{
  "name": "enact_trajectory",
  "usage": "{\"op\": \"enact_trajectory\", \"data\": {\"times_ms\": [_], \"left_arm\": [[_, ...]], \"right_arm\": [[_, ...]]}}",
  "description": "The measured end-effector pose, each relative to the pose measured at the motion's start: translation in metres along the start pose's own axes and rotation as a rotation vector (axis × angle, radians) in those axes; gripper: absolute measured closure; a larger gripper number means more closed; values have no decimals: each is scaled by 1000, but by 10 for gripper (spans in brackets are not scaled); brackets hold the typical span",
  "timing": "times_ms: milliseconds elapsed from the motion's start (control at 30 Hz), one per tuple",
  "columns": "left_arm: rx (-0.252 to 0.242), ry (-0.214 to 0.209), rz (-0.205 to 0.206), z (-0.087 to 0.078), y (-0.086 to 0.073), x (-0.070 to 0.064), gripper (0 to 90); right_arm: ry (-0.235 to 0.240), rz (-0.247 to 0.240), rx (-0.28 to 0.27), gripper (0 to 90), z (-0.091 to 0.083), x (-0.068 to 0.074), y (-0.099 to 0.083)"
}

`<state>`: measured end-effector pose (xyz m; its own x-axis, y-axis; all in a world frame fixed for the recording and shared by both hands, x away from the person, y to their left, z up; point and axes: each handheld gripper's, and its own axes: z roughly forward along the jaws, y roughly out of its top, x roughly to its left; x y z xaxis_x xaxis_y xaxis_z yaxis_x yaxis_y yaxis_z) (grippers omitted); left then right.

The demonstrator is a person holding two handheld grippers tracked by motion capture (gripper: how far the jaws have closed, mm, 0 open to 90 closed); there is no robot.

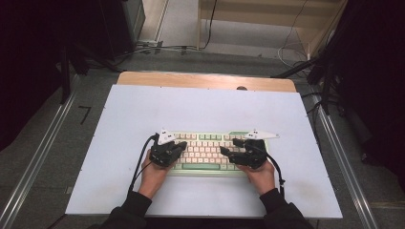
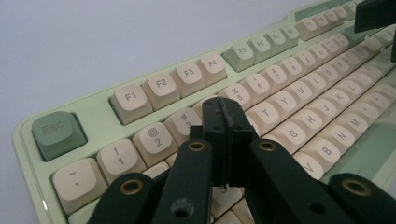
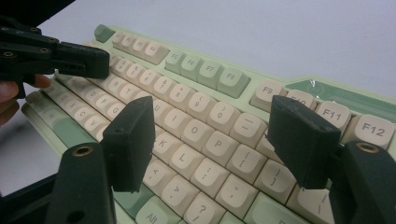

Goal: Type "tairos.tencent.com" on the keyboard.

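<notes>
two grippers over one keyboard (image 1: pixel 205 152), which lies on the white sheet (image 1: pixel 143 109) at the near middle of the bench. left gripper (image 2: pixel 227 140): jaws pressed together, nothing between them, tips low over the upper-left keys near 3, 4 and e; contact with a keycap unclear. right gripper (image 3: pixel 212 140): jaws spread wide, above the right-hand keys around o, p and l, holding nothing. person's hands (image 1: pixel 154 174) at the near edge.

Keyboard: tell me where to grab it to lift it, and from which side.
Grip the keyboard by its short ends, one claw per end, coming in from the sides. It lies flat, long and low on the table, so the ends give open edges. The right claw is open; the left claw must open first.
</notes>
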<state>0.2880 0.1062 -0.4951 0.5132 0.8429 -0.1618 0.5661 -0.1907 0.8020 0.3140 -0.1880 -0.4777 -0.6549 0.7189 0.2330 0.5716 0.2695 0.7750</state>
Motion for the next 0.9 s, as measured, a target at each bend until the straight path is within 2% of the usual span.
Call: {"op": "enact_trajectory", "data": {"times_ms": [67, 233, 367, 500, 667, 833, 900], "left_arm": [[16, -8, -2, 2, -1, 0, 900], [8, -22, -6, 1, -1, 0, 884], [-45, -31, -17, -7, 1, 2, 688], [-85, -25, -40, -13, 0, 8, 542], [-98, 17, -81, -19, -1, 17, 387], [-127, 28, -132, -25, -2, 26, 385], [-130, 30, -136, -26, -2, 27, 385]], "right_arm": [[0, -1, 0, 307, 0, 0, 0], [0, 0, 4, 307, 1, 0, 0], [1, -1, 1, 308, 0, 0, 0], [2, 2, 4, 309, 1, 0, -1], [1, 3, 3, 309, 0, 1, -1], [2, 0, 2, 309, 0, 1, -1], [3, 2, 3, 310, 0, 1, -1]]}}
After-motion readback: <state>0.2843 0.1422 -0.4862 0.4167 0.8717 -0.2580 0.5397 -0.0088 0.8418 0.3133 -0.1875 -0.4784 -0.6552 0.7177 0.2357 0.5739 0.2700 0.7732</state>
